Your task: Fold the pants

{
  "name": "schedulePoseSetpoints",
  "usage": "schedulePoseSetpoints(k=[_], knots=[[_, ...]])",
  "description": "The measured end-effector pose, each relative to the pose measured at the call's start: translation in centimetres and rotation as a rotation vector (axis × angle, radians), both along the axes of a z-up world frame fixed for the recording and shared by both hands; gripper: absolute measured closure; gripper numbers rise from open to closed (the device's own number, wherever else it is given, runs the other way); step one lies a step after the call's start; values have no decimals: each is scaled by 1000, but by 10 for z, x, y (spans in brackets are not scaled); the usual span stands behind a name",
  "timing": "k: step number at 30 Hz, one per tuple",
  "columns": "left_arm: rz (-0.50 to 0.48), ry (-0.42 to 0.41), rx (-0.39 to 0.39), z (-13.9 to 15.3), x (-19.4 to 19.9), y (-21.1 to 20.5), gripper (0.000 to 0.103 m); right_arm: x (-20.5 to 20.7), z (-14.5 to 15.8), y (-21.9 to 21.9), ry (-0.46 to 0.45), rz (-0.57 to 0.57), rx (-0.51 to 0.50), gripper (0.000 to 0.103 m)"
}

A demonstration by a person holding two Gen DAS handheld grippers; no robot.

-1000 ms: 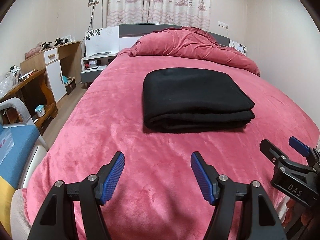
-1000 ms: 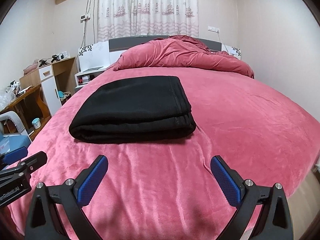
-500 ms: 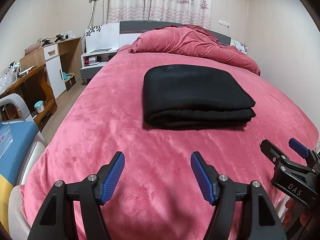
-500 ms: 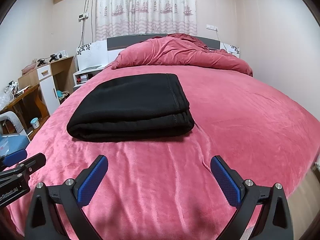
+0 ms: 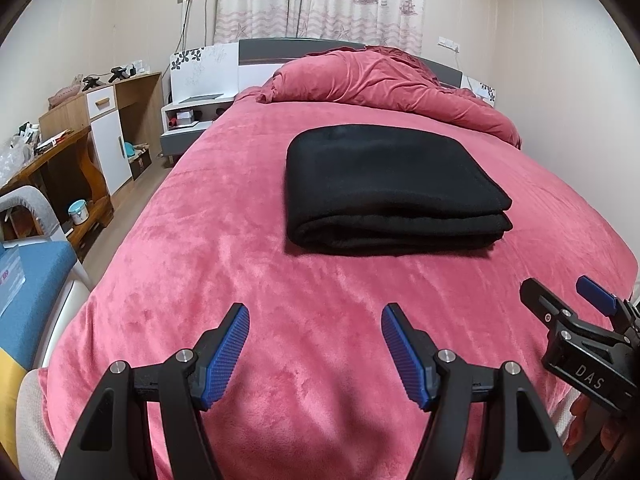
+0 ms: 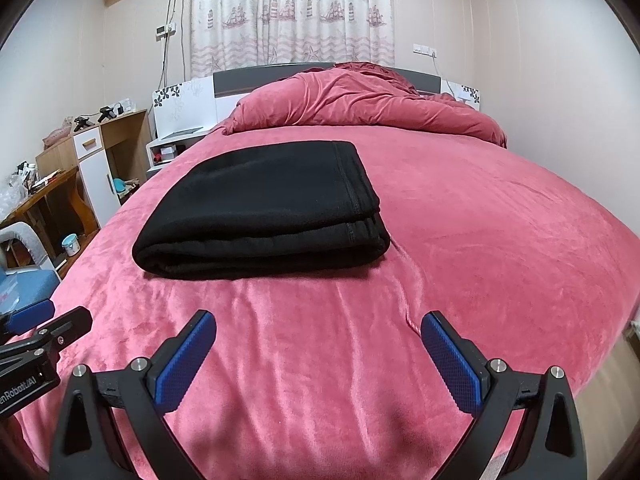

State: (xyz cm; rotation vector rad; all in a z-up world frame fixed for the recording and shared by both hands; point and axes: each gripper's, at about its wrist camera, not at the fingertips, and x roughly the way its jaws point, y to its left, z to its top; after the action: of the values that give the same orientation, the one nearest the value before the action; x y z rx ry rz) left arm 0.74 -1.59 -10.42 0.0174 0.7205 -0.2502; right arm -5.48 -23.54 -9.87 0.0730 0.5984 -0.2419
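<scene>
- Black pants [image 5: 390, 188] lie folded into a thick rectangle on the bed [image 5: 224, 264], in the centre of the left wrist view and left of centre in the right wrist view [image 6: 264, 208].
- Their rounded folded edge faces the lower part of both frames; the stacked hems with stitching show on the right side of the bundle in the right wrist view.
- Left hand-held gripper [image 5: 315, 354] is at the bottom of its own frame, fingers spread wide with nothing between the blue pads [image 5: 226, 354]; it is well apart from the pants.
- Right hand-held gripper [image 6: 319, 360] is at the bottom of its own frame, also spread wide and holding nothing, above the pink blanket.
- In the left wrist view the right hand-held gripper shows at the lower right edge [image 5: 568, 300]; in the right wrist view the left one shows at the lower left edge [image 6: 48, 320].
- A crumpled pink duvet [image 5: 384, 80] lies at the head of the bed, in the upper centre.
- A wooden desk [image 5: 60, 152] and a white cabinet stand at the left edge; a curtain [image 6: 292, 12] with ships and lighthouses hangs at the top.
</scene>
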Motion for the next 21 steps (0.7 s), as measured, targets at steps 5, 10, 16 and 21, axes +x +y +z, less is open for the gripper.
schedulePoseSetpoints(k=[5,10,16,21], knots=[[5,5,-3,-1,0,-1,33,0,0,3,-3,16,-9,0],[8,10,-5,-2,0,0,33,0,0,3,-2,24,-4,0],[7,16,-4,-3,0,-1,33,0,-1,-1,1,21,16,0],[7,20,-6,-4,0,-1,33,1,-2,-1,7,20,19,0]])
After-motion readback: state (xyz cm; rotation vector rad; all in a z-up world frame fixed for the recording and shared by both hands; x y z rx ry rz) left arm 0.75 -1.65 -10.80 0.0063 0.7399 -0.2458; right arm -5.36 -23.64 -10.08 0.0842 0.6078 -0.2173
